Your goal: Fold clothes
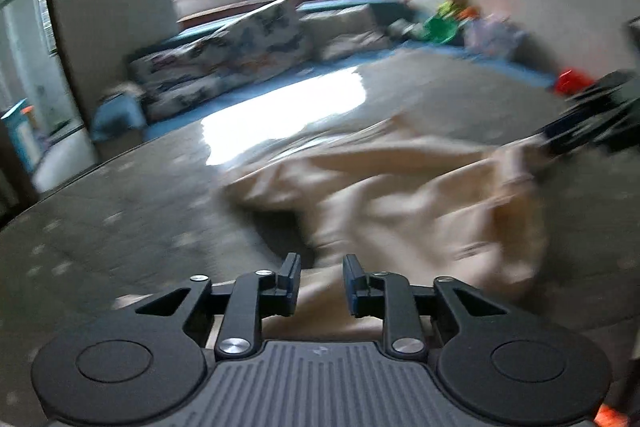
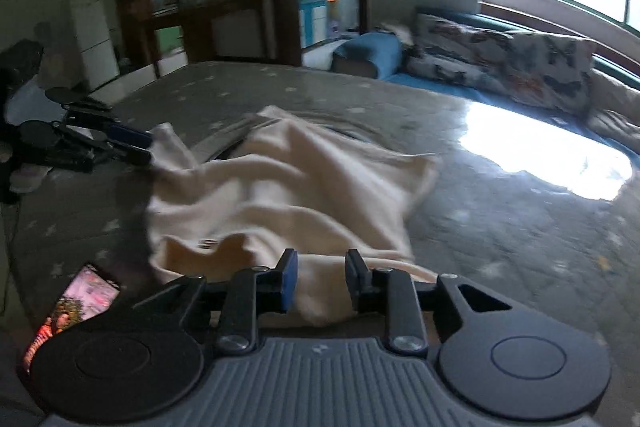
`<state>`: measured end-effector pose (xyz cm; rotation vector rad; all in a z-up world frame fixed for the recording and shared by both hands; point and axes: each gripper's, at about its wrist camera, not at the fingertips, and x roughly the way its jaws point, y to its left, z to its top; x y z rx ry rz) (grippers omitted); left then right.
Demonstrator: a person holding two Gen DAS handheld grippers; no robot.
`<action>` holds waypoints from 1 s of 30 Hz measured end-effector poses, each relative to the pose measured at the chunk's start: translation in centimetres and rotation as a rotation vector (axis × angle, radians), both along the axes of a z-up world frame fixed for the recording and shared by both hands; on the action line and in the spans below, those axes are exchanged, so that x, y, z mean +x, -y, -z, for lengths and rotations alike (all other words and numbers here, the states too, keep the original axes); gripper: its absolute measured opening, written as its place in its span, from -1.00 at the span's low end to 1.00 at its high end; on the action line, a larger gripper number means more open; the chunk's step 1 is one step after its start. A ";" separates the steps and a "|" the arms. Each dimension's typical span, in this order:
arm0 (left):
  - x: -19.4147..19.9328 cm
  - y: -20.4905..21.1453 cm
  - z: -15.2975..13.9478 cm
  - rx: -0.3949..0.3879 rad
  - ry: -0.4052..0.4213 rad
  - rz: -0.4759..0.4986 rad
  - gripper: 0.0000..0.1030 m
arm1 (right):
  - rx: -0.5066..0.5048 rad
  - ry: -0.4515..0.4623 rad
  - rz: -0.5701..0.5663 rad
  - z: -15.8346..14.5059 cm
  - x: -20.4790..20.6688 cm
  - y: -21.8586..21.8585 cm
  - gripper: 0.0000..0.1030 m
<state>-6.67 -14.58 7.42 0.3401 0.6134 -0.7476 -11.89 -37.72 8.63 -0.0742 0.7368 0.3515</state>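
Observation:
A cream garment (image 1: pixel 400 195) lies crumpled on a grey star-patterned mat (image 1: pixel 120 219); it also shows in the right wrist view (image 2: pixel 288 187). My left gripper (image 1: pixel 322 277) has its jaws a little apart with cream cloth between them at the garment's near edge. It shows in the right wrist view (image 2: pixel 146 147) at the garment's left corner. My right gripper (image 2: pixel 322 273) also has its jaws a little apart with cloth between them. It shows in the left wrist view (image 1: pixel 548 141) at the garment's right corner. The frames are blurred.
A phone (image 2: pixel 72 311) with a lit screen lies on the mat (image 2: pixel 480 227) near my right gripper. Patterned cushions (image 1: pixel 224 55) line the far edge under the window. Toys (image 1: pixel 444 23) sit by the wall. A bright sun patch (image 1: pixel 288 111) lies beyond the garment.

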 end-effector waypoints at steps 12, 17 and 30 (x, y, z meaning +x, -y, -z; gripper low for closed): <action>-2.8 8.1 3.5 0.083 -0.080 0.092 -0.49 | -0.060 -0.080 0.083 3.4 1.3 -3.3 -0.81; -3.0 7.0 3.4 0.066 -0.062 0.053 -0.92 | -0.041 -0.023 0.097 2.3 -0.8 -2.6 -0.88; -11.0 1.5 1.6 0.045 0.079 0.211 -0.92 | 0.009 -0.121 0.018 1.2 -7.7 -2.4 -0.68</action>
